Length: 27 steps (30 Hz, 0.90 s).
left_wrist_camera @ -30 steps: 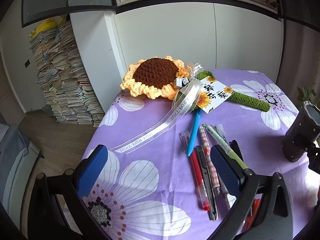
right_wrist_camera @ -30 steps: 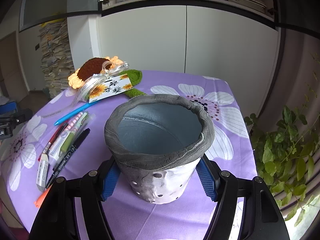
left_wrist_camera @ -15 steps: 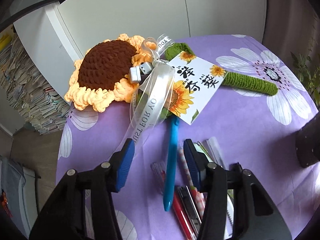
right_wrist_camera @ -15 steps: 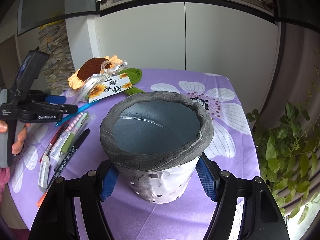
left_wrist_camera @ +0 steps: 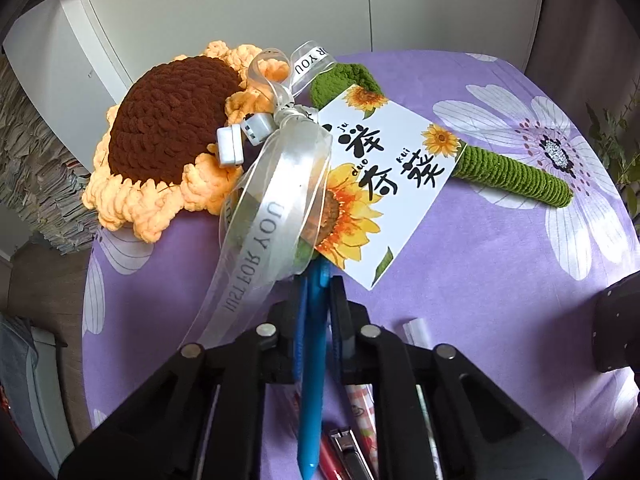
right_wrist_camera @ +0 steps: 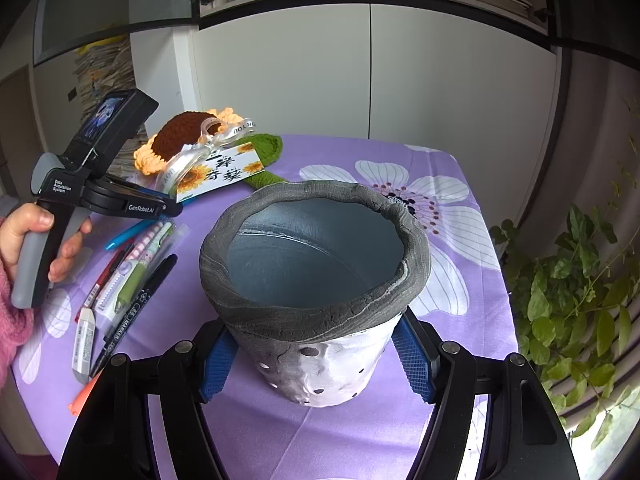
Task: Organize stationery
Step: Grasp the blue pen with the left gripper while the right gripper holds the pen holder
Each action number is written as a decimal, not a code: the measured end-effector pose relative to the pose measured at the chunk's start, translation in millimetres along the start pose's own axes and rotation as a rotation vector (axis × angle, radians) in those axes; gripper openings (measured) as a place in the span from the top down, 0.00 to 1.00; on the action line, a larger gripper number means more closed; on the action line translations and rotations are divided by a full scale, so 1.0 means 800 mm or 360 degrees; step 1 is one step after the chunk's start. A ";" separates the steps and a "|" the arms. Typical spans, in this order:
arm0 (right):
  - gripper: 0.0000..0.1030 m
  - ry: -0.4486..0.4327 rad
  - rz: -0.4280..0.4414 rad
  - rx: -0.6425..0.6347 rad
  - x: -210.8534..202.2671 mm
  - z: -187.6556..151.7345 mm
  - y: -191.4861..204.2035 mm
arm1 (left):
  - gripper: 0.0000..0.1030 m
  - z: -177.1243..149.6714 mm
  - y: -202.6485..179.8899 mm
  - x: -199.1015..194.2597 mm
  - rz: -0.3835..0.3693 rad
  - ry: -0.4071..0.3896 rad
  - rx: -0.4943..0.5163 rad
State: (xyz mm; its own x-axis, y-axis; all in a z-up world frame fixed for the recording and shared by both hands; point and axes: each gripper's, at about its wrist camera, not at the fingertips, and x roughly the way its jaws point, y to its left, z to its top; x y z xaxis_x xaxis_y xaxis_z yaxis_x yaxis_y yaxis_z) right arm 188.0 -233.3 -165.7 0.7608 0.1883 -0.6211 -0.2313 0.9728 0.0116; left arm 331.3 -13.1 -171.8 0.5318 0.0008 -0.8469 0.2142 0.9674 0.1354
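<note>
Beside the crocheted sunflower (left_wrist_camera: 168,136), your left gripper (left_wrist_camera: 318,288) clamps the blue plastic pen (left_wrist_camera: 312,380); your right gripper (right_wrist_camera: 316,356) grips the grey perforated pot (right_wrist_camera: 316,280).

Ribbon (left_wrist_camera: 264,240), centre of the left wrist view: "JUST FOR YOU". Card (left_wrist_camera: 384,184) beside it: "duo", "kui". Left gripper (right_wrist_camera: 176,210), left of the right wrist view: "GenRobot.AI", "Data Acquisition System". Black marker (right_wrist_camera: 132,312), lower left: "MARKER".

glossy plastic blue pen (left_wrist_camera: 312,396), crocheted yarn sunflower (left_wrist_camera: 168,140), rough matt pot (right_wrist_camera: 316,280).
</note>
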 end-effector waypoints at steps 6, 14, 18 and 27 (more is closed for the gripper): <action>0.31 -0.0001 -0.0002 0.0000 0.000 0.000 0.000 | 0.92 -0.016 0.012 -0.057 -0.0081 -0.0143 -0.0053; 0.31 -0.0001 -0.0002 0.0000 0.000 0.000 0.000 | 0.90 -0.035 0.006 -0.137 -0.0160 -0.0311 0.0003; 0.31 -0.0005 -0.0010 0.0003 -0.001 0.001 -0.002 | 0.84 -0.032 0.003 -0.102 -0.0074 -0.0180 -0.0003; 0.31 -0.0008 -0.0015 0.0009 -0.001 0.001 -0.004 | 0.77 -0.006 0.009 -0.003 -0.0089 0.0112 -0.0096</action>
State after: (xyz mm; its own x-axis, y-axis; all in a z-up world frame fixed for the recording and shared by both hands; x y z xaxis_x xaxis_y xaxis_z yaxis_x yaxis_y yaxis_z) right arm 189.0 -236.5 -164.6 0.7658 0.1798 -0.6174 -0.2207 0.9753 0.0102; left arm 327.1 -5.1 -171.2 0.4612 -0.0379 -0.8865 0.1911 0.9799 0.0575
